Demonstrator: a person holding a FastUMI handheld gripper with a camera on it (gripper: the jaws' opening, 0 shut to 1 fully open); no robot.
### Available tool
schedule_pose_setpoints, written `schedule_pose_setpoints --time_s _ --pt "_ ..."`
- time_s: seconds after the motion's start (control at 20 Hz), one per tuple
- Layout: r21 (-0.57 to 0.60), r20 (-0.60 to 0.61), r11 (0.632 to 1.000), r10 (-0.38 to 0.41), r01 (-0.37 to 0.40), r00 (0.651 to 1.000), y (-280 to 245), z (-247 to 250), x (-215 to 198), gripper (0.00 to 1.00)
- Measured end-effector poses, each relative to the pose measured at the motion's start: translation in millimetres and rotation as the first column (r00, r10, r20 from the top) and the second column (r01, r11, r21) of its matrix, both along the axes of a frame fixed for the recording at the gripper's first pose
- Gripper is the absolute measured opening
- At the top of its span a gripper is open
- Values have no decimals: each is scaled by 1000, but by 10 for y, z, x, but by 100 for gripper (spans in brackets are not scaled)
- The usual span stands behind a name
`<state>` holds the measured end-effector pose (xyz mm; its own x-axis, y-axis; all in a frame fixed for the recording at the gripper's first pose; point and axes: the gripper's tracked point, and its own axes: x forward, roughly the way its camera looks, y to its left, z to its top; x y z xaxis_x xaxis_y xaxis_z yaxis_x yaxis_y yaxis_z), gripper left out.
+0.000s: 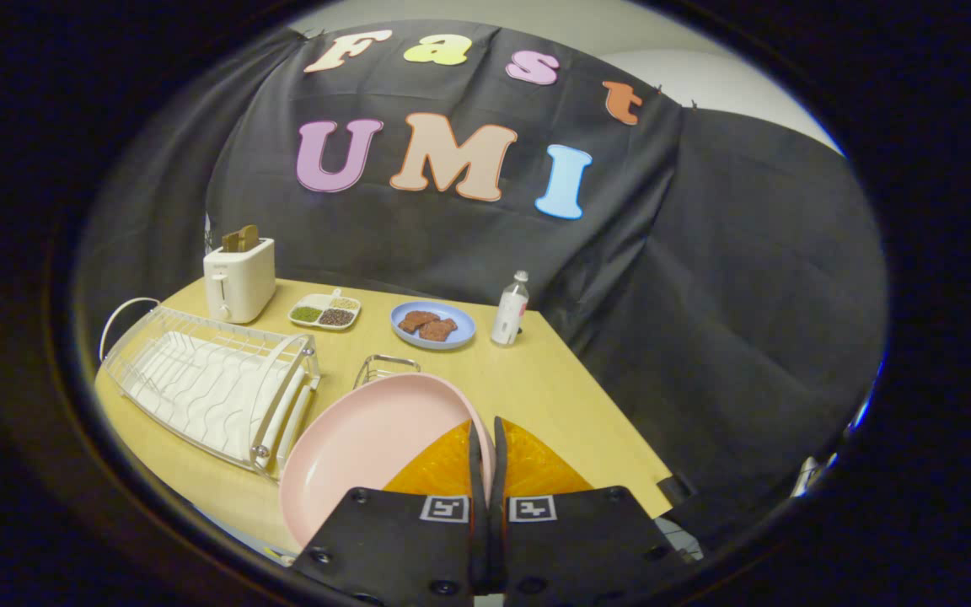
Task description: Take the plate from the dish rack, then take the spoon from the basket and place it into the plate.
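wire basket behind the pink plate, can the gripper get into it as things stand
Probably not yet: the gripper is shut on the pink plate, which it holds up in front of the wire basket, covering most of it.

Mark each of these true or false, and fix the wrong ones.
1. The gripper is shut on the rim of the pink plate. True.
2. The white dish rack holds a plate. False: its slots are bare; the plate is in the gripper.
3. The blue plate carries brown pieces of food. True.
4. The bottle lies on its side. False: it stands upright beside the blue plate.
5. Something sticks up out of the toaster. True.
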<state>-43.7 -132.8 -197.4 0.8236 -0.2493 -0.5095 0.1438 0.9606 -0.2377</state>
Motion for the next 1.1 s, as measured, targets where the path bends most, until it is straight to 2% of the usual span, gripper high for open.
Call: schedule_pose_setpoints --time_s 0.5,0.85,1.1 --pt "242 -56 969 -34 47 998 -197 -823 -162 4" --pt "288 -97 955 -48 74 994 -415 -1221 -183 4" --pt "314 -119 947 -31 67 992 -470 -1397 -113 8"
